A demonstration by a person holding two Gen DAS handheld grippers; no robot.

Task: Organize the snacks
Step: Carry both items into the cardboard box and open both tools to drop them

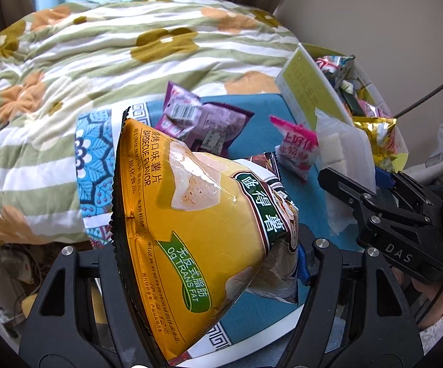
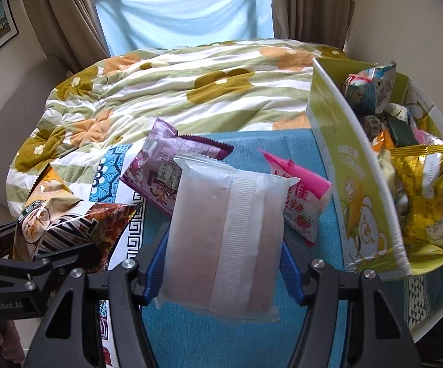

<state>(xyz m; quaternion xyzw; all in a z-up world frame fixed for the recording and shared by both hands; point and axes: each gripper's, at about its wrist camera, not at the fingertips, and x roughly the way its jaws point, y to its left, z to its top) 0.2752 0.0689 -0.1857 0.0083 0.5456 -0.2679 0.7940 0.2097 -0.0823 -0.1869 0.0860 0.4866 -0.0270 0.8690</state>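
Left wrist view: the left gripper (image 1: 212,263) is clamped on a yellow barbecue chip bag (image 1: 190,214), which fills the middle of the frame and hides the left finger; only a sliver of blue pad shows at the bag's right side. Up at the right stands a green and white cardboard box (image 1: 307,92), its open top crowded with wrapped snacks (a gold foil packet (image 1: 377,135) nearest, the rest too jumbled to name). On the blue cloth (image 1: 258,116) lie a purple packet (image 1: 203,122) and a pink packet (image 1: 298,147). The right gripper (image 1: 374,181) enters from the right, closed on a frosted white packet (image 1: 344,150).

Right wrist view: the right gripper (image 2: 221,263) has its blue pads pressed on both sides of the frosted white packet (image 2: 224,233), held clear above the blue cloth (image 2: 252,144). The purple packet (image 2: 166,165) and pink packet (image 2: 301,196) lie behind it, partly covered. The box (image 2: 362,190) sits at the right, cut off by the frame edge, holding the gold foil packet (image 2: 420,193), a pale blue one and others half buried. At the left, the left gripper (image 2: 52,251) grips the chip bag (image 2: 68,220), whose print is crumpled. A flowered quilt (image 2: 172,92) lies beyond.
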